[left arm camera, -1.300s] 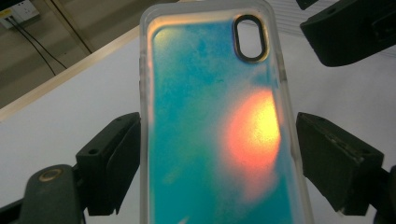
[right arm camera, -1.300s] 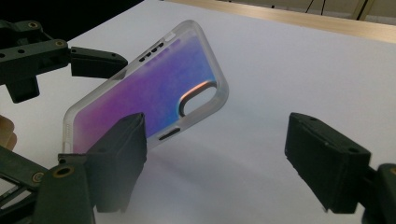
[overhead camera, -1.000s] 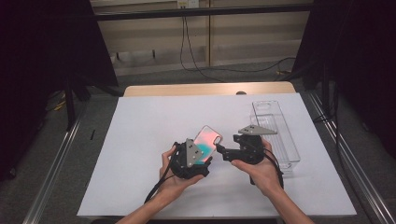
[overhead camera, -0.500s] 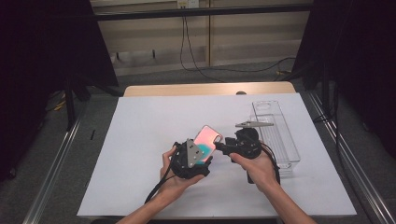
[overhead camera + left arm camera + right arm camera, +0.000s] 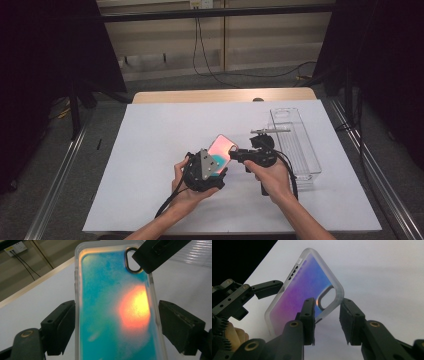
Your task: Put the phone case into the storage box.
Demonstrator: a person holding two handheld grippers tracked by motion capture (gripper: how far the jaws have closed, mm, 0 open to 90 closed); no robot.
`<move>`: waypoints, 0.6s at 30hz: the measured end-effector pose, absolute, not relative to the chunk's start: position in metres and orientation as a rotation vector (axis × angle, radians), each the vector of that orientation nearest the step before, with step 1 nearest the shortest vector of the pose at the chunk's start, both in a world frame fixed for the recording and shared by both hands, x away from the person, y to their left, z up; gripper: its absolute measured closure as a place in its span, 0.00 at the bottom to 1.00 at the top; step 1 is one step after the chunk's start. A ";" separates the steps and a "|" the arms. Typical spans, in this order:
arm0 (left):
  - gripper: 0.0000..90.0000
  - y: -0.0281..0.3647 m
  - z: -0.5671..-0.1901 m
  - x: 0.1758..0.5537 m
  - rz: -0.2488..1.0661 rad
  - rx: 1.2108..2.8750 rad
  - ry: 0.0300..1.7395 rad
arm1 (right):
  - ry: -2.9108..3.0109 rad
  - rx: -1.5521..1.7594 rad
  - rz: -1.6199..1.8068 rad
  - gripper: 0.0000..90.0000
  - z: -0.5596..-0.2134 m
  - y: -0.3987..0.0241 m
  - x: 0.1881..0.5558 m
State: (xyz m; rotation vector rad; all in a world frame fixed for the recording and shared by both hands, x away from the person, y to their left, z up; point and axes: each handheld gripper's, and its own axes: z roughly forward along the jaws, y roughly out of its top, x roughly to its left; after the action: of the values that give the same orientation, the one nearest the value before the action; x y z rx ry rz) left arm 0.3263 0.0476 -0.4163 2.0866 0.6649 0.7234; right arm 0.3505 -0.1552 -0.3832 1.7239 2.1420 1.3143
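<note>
Above the white table (image 5: 150,150), between my two hands, I hold the phone case (image 5: 220,150) tilted up off the surface. My left gripper (image 5: 115,322) straddles its width: one jaw touches the long edge, the other stands just clear, so whether that counts as a firm grip I cannot tell. My right gripper (image 5: 327,320) has just been closing its jaws around the corner by the camera cutout, one jaw behind the back and one outside the rim; a small gap remains there. I judge this pinch is meant to take over or flex the case. Off to the right lies a clear tray (image 5: 300,150).
</note>
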 end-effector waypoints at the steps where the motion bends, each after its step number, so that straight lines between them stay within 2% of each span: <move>1: 0.19 0.048 -0.416 0.326 0.727 2.090 0.662 | 2.140 1.727 1.318 0.74 -0.383 -0.155 0.351; 11: 0.19 0.046 -0.415 0.323 0.754 2.062 0.642 | 2.158 1.788 1.369 0.75 -0.383 -0.156 0.351; 18: 0.19 0.046 -0.415 0.320 0.786 2.060 0.614 | 2.154 1.819 1.422 0.81 -0.380 -0.160 0.349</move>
State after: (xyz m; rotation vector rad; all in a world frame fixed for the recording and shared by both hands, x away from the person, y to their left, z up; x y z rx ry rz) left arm 0.3201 0.0457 -0.4147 2.0603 0.6139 0.7863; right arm 0.3493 -0.1600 -0.3801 1.8187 2.1542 1.4222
